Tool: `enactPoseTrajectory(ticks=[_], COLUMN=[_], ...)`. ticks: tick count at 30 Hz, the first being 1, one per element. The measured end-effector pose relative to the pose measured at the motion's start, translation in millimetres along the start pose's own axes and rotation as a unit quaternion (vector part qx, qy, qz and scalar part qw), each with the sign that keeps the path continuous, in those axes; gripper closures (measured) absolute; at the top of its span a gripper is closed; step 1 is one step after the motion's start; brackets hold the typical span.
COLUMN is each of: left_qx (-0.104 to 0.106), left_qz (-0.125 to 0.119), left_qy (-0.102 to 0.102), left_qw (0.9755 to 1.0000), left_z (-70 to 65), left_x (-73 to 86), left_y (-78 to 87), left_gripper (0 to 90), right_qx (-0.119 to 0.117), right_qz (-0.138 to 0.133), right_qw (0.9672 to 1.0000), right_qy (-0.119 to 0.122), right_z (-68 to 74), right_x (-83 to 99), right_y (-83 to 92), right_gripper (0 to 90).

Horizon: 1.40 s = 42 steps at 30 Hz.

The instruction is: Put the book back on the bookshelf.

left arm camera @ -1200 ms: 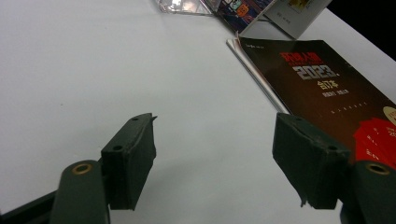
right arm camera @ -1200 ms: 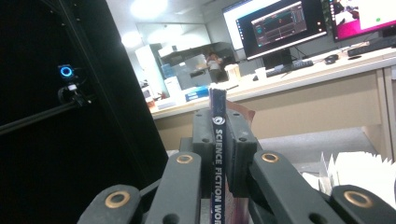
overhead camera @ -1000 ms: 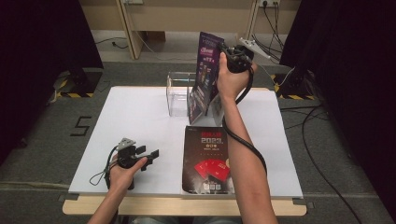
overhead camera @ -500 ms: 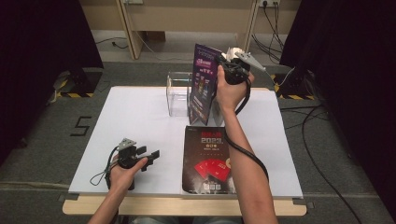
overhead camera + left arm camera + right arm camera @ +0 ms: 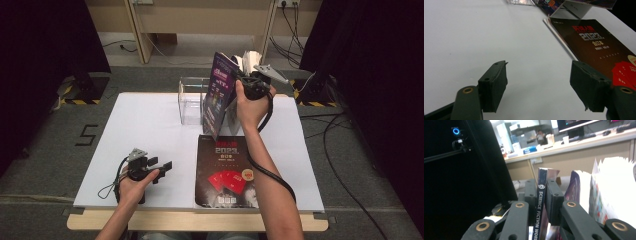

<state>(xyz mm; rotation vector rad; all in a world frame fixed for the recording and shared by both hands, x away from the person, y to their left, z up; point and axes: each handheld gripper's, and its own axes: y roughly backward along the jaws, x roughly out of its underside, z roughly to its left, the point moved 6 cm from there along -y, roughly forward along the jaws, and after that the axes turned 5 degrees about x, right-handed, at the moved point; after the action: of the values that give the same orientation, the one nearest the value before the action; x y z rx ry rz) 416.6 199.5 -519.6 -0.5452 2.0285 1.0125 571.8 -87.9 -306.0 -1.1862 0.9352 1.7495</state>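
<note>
A purple-covered magazine (image 5: 220, 95) stands upright over the clear acrylic stand (image 5: 191, 102) at the back of the white table (image 5: 145, 130). My right gripper (image 5: 240, 76) grips it by the spine from above; its jaws have just been opening a little, with the spine (image 5: 541, 182) still pressed between the pads of that gripper (image 5: 541, 195). The loose pages fan out to the right. A black magazine (image 5: 227, 170) lies flat near the front edge. My left gripper (image 5: 161, 165) rests on the table to its left, open, with nothing between its fingers (image 5: 539, 87).
The black magazine (image 5: 596, 47) lies just right of the left gripper's jaws. The acrylic stand has upright dividers. Cables and dark curtains surround the table on the floor.
My right hand has brought the purple magazine down and nearer, closer to the acrylic stand. The left gripper has stayed where it was.
</note>
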Motion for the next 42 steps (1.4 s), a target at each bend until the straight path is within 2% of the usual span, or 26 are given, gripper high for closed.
enactPoseTrajectory(ticks=[7, 20, 32, 42], left_qx=[0.0, 0.0, 0.0, 0.0], left_qz=[-0.002, -0.003, -0.003, -0.004], left_qy=[-0.001, -0.003, -0.004, -0.004], left_qw=[1.0, 1.0, 1.0, 1.0], left_z=[-1.1, -1.9, -2.5, -2.9], left_x=[-1.1, -1.5, -1.8, -2.0], left_y=[0.2, 0.7, 0.3, 0.8], left_gripper=[29.0, 29.0, 29.0, 29.0], right_qx=[0.004, 0.016, 0.025, 0.029], right_qz=[0.047, 0.092, 0.106, 0.112], right_qw=[0.9987, 0.9952, 0.9931, 0.9928], right_qy=[-0.017, -0.028, -0.043, -0.031], right_z=[-5.7, -10.8, -13.6, -13.0], right_x=[4.9, 8.1, 13.5, 16.8], right_y=[8.8, 16.9, 24.0, 26.2], right_gripper=[78.8, 74.3, 71.1, 72.9])
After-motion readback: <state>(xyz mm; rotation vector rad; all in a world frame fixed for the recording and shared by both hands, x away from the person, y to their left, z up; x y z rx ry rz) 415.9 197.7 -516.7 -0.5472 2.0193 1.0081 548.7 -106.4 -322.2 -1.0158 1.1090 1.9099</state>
